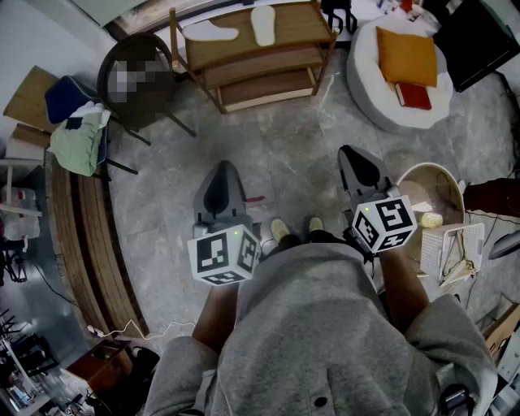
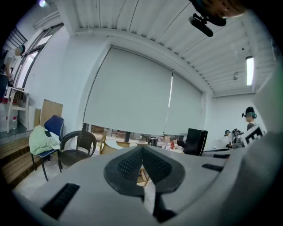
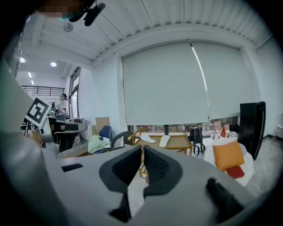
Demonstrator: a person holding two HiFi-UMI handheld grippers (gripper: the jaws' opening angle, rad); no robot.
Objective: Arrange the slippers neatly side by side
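I found the left slipper (image 1: 213, 32) and the right slipper (image 1: 262, 24) on top of the wooden rack (image 1: 296, 28), apart and at differing angles, well away from both grippers across the floor. The left gripper (image 1: 223, 175) and right gripper (image 1: 356, 161) were each pressed together, with nothing between the jaws. In my judgement the slippers lay flat and thin, so a shallow or still-closed approach could shove one over the rack's edge instead of pinching it; the left slipper sat nearest that edge
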